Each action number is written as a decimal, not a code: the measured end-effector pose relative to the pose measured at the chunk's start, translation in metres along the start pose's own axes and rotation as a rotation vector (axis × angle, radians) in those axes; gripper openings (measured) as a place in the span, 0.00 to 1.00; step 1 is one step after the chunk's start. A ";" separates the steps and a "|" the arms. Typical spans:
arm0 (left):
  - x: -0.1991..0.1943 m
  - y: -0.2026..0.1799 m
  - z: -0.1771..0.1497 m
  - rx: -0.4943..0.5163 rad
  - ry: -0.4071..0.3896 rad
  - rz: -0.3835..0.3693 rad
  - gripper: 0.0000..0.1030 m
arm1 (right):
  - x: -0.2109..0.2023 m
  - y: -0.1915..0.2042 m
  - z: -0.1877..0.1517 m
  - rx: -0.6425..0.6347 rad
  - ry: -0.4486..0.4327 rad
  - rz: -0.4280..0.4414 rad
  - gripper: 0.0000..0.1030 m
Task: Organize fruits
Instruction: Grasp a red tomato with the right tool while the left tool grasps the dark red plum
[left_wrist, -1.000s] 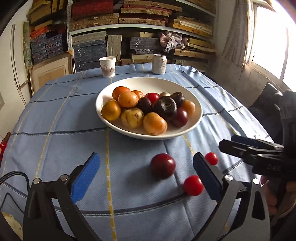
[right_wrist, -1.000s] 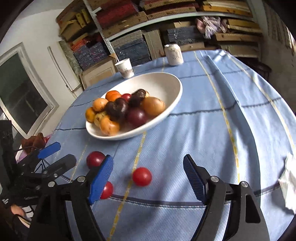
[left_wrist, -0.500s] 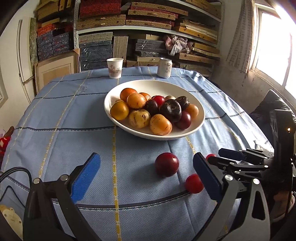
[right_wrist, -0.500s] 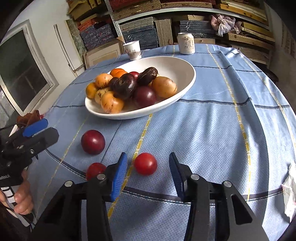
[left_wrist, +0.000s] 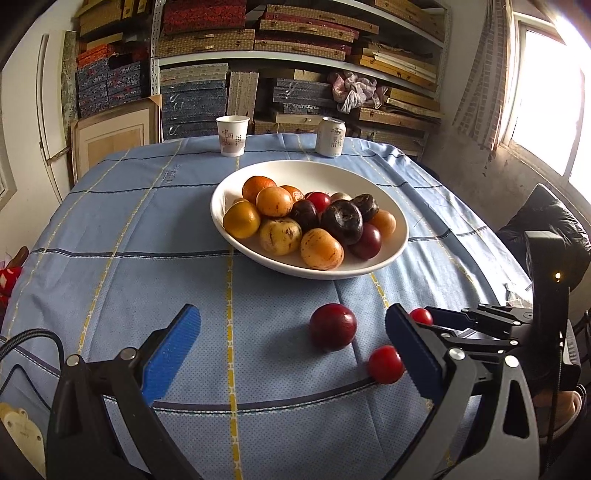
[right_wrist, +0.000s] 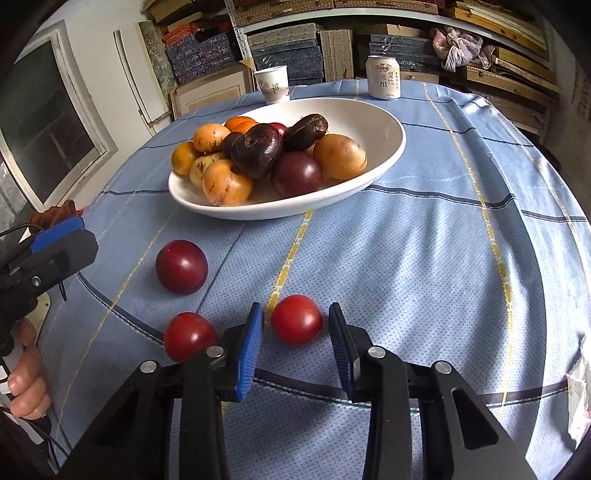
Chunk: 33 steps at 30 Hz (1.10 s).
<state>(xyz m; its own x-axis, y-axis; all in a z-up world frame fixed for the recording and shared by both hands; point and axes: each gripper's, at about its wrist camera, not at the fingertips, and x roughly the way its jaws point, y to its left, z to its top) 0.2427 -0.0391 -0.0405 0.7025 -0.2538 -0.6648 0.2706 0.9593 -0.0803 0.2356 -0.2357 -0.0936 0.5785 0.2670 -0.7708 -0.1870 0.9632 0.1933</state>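
Note:
A white bowl (left_wrist: 391, 206) (right_wrist: 391, 122) holds several orange, yellow and dark fruits. On the blue cloth in front lie a dark red plum (left_wrist: 332, 326) (right_wrist: 181, 266) and two small red tomatoes (left_wrist: 385, 364) (left_wrist: 421, 316). My right gripper (right_wrist: 295, 338) is open, its blue pads on either side of one tomato (right_wrist: 296, 319), with small gaps. The other tomato (right_wrist: 189, 336) lies just left of it. My left gripper (left_wrist: 291, 350) is wide open and empty, held above the cloth near the plum.
A paper cup (left_wrist: 232, 135) (right_wrist: 272, 85) and a drink can (left_wrist: 330, 136) (right_wrist: 383, 76) stand at the table's far edge. Shelves of stacked boxes fill the back wall. A crumpled white paper (right_wrist: 580, 391) lies at the right edge.
My right gripper has moved forward and narrowed its jaws around a small tomato. My left gripper has drawn back and risen a little, still wide open.

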 end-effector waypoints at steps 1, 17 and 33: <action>0.000 0.000 0.000 -0.001 0.000 0.001 0.95 | 0.000 0.000 0.000 -0.002 0.000 -0.002 0.35; 0.023 -0.006 -0.004 0.009 0.055 -0.053 0.95 | -0.023 -0.022 0.002 0.090 -0.116 -0.039 0.24; 0.048 -0.019 -0.004 0.008 0.116 -0.078 0.64 | -0.033 -0.022 0.004 0.089 -0.136 0.001 0.25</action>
<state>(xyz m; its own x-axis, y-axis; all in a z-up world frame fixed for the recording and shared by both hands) 0.2686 -0.0694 -0.0740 0.5983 -0.3108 -0.7385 0.3270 0.9362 -0.1290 0.2233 -0.2656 -0.0701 0.6816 0.2642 -0.6823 -0.1203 0.9603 0.2517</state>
